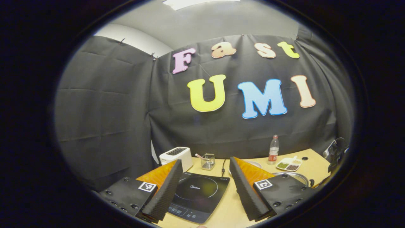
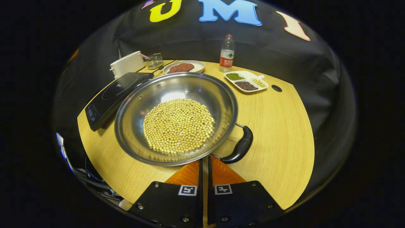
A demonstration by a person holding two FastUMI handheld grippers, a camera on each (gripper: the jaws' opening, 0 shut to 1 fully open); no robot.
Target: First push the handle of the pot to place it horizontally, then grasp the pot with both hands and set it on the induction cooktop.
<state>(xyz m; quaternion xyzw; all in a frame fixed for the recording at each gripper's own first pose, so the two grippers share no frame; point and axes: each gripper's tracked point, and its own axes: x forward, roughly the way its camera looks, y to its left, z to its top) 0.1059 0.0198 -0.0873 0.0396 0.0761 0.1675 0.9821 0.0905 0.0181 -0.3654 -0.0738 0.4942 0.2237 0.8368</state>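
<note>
Two claws show, one in each view. In the left gripper view, the left claw (image 1: 202, 190) stands wide open with nothing between its fingers, raised over the near edge of the cooktop (image 1: 197, 196), which lies flat on the worktop (image 1: 227, 212). Behind the cooktop stand a toaster (image 1: 177, 156) and a small wire basket (image 1: 208, 161), with a black cable (image 1: 223, 167) running down between them and the plate edge further right. To the right, a bottle (image 1: 273, 150) stands upright near the wall, a divided tray (image 1: 289, 164) lies just beside it, and a strip of the pot rim (image 1: 292, 175) shows behind the right-hand finger.

In the right gripper view, the right claw (image 2: 204, 172) has its fingers closed together to a thin slit, holding nothing, its tip right at the pot's near rim; contact cannot be told. The pot (image 2: 175, 117) sits on the worktop (image 2: 278, 142), just right of the cooktop (image 2: 115, 95) and not on it, with yellow beans (image 2: 178, 125) heaped in its bottom. Its handle (image 2: 240, 147) sticks out at the near right of the rim, just right of the claw's tip. Beyond the pot lie a plate (image 2: 183, 67) of reddish food, the toaster (image 2: 126, 64), the basket (image 2: 155, 60), the bottle (image 2: 227, 53) and the tray (image 2: 246, 81) of three kinds of beans. A round hole (image 2: 276, 88) sits in the worktop right of the tray.
</note>
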